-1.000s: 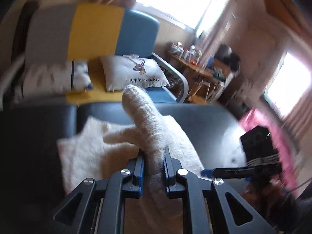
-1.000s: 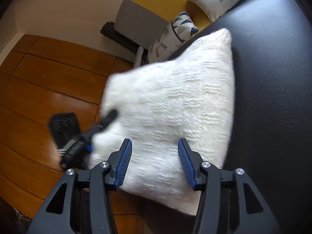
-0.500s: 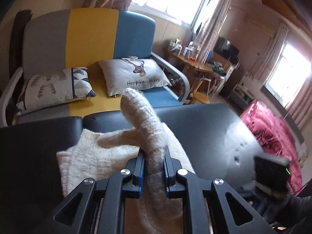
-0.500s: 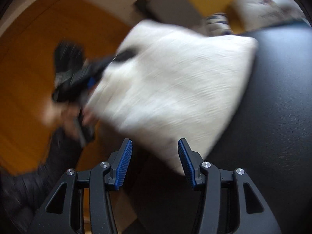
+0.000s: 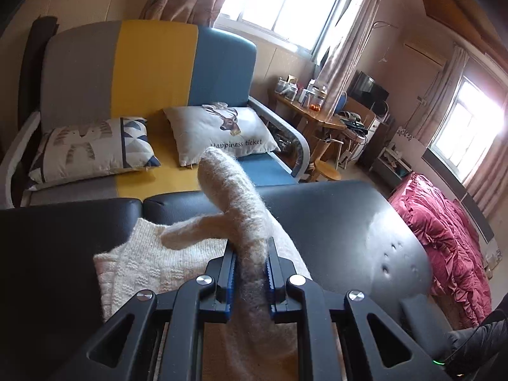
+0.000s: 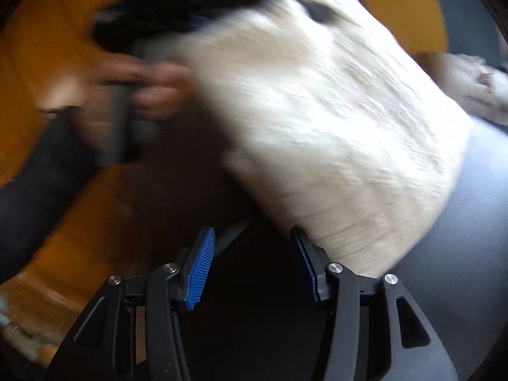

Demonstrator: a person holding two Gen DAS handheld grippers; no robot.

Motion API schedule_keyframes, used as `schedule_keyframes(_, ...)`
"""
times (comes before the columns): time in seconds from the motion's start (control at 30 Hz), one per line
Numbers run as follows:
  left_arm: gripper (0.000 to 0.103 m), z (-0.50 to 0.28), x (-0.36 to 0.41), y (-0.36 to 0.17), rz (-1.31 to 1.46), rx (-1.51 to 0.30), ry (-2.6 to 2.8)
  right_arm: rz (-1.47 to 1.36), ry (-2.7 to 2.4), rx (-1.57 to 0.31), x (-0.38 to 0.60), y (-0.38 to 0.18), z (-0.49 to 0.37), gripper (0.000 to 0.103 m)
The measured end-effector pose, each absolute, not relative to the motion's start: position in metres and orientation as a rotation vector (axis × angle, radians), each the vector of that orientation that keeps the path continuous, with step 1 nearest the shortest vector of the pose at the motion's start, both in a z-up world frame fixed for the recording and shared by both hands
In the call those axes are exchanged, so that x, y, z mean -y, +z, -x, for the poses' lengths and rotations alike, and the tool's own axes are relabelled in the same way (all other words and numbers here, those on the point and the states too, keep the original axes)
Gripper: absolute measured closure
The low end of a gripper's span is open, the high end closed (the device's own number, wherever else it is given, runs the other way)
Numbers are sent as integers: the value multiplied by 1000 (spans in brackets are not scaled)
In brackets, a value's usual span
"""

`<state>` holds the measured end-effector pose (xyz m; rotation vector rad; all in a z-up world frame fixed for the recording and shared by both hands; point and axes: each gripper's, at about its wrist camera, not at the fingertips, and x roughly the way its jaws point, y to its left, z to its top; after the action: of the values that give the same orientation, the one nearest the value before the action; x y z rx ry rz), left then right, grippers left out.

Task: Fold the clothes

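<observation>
Cushion: "Happiness ticket" | left gripper: jaws clamping sweater

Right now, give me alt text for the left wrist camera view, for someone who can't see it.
The left gripper is clamped on a bunched fold of a cream knit sweater, lifting it off a black padded table. Behind stand a grey, yellow and blue sofa with two cushions, and bright windows.

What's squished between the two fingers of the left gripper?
A bunched-up fold of the fluffy white sweater sits pinched between the left gripper fingers, sticking up past their tips. The left wrist view shows it.
</observation>
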<state>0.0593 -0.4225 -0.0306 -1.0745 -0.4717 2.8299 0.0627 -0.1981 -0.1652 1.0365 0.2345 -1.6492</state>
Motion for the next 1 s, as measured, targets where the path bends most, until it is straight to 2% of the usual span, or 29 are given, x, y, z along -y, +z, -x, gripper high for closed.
schedule_keyframes(0.07, 89, -59, 433, -42, 1116, 481, 2846, -1174, -1715, -178, 186, -187, -40, 55)
schedule_keyframes(0.3, 89, -56, 478, -101, 1223, 719, 2813, -1277, -1741, -63, 140, -202, -6, 54)
schedule_keyframes(0.47, 88, -69, 493, -122, 1198, 869, 2763, -1202, -1551, 201, 109, -189, -5, 53)
schedule_keyframes(0.53, 88, -71, 492, -122, 1179, 890, 2751, -1146, -1680, 115, 102, -181, -11, 44)
schedule_keyframes(0.57, 88, -70, 493, -122, 1173, 912, 2737, -1102, -1786, 13, 100, -176, -15, 40)
schedule_keyframes(0.67, 88, -69, 493, -123, 1150, 947, 2722, -1014, -1953, -183, 96, -179, -17, 36)
schedule_keyframes(0.83, 88, -70, 494, -126, 1143, 963, 2714, -1020, -2006, -277, 158, -203, -12, 35)
schedule_keyframes(0.9, 88, -72, 494, -128, 1151, 967, 2711, -1032, -2015, -234, 188, -211, -1, 35)
schedule_keyframes(0.93, 88, -72, 494, -130, 1156, 968, 2708, -1046, -2013, -214, 201, -210, 3, 37)
schedule_keyframes(0.97, 88, -73, 492, -131, 1160, 958, 2705, -1062, -2012, -194, 212, -208, 7, 62)
schedule_keyframes(1.0, 88, -73, 488, -132, 1166, 940, 2710, -1078, -2011, -174, 222, -207, 11, 79)
